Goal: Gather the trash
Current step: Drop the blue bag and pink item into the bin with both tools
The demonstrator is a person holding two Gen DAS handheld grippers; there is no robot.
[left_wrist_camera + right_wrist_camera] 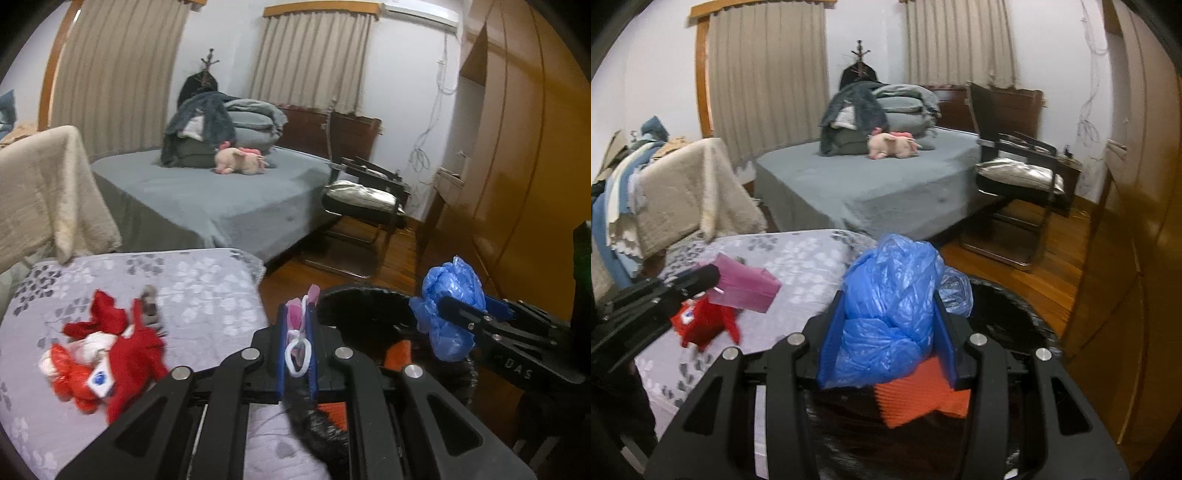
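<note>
Right wrist view: right gripper [886,314] clamped on blue bag [886,306], left gripper [298,339] pinching pink bag [297,325]; both w/ trash over black bin [1004,317], next: release in

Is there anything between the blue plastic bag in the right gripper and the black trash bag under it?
Nothing visible blocks it. The blue plastic bag, held by the right gripper, hangs over the open black trash bag; only orange trash already lies inside, below it.

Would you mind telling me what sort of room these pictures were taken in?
Most likely a bedroom: a grey-sheeted bed with folded grey bedding, beige pleated curtains, and a tall wooden wardrobe.
</note>
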